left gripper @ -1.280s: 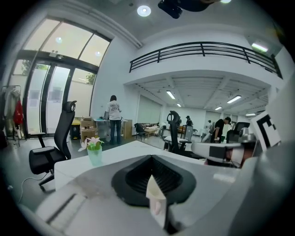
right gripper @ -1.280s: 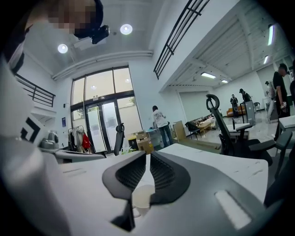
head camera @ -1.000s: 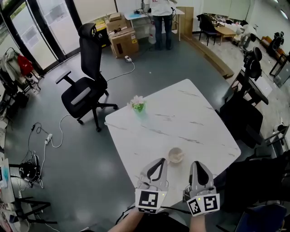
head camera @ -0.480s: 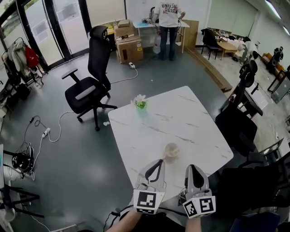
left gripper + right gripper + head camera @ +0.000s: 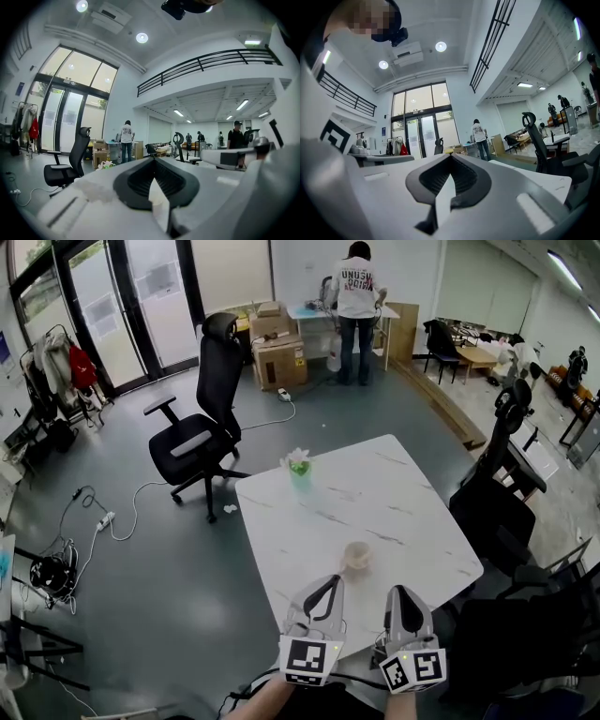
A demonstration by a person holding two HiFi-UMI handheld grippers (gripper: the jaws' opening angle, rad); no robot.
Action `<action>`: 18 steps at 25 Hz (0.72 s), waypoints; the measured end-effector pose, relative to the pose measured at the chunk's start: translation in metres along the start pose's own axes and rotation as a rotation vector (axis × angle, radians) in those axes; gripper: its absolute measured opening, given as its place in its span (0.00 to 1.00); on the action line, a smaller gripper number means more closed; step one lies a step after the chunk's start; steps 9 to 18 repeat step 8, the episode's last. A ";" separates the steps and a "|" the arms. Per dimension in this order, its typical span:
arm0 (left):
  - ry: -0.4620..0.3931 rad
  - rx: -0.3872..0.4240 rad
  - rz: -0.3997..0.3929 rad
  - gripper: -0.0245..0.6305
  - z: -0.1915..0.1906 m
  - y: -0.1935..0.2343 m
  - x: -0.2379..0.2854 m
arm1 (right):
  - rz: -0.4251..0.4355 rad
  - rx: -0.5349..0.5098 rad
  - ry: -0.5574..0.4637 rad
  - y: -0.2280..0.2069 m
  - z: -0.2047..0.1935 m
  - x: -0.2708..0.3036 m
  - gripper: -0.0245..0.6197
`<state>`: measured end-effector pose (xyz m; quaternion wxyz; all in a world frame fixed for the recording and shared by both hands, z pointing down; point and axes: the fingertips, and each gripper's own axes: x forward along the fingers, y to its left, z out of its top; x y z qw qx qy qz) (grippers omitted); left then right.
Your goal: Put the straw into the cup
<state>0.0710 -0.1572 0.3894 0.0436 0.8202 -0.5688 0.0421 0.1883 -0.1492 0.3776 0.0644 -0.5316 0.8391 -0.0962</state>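
Observation:
A small pale cup (image 5: 357,556) stands near the front edge of the white marble table (image 5: 394,484). I cannot make out a straw; the cup's inside is too small and blurred to read. My left gripper (image 5: 330,580) hovers just in front of the cup and slightly left of it, its fingertips touching and nothing held. My right gripper (image 5: 401,592) hangs beside it, in front of the cup to the right, also shut and empty. In the left gripper view the left gripper (image 5: 152,160) points level across the room, as does the right gripper (image 5: 451,157) in its own view. Neither gripper view shows the cup.
A small potted plant (image 5: 299,463) sits at the table's far corner. A black office chair (image 5: 202,423) stands to the left on the floor and dark chairs (image 5: 497,512) crowd the table's right side. Far back, a person (image 5: 357,296) stands near cardboard boxes (image 5: 278,352).
Both grippers have risen a little and drawn slightly back from the cup, staying shut. The head view has tilted up, showing more of the far room. The cup has not moved.

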 end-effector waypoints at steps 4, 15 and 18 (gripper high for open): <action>0.000 0.005 0.001 0.04 -0.001 -0.002 0.000 | -0.001 0.008 -0.002 -0.003 -0.002 -0.002 0.04; 0.012 0.006 0.007 0.04 -0.008 -0.002 0.004 | 0.001 0.016 0.005 -0.009 -0.008 0.000 0.04; 0.012 0.006 0.007 0.04 -0.008 -0.002 0.004 | 0.001 0.016 0.005 -0.009 -0.008 0.000 0.04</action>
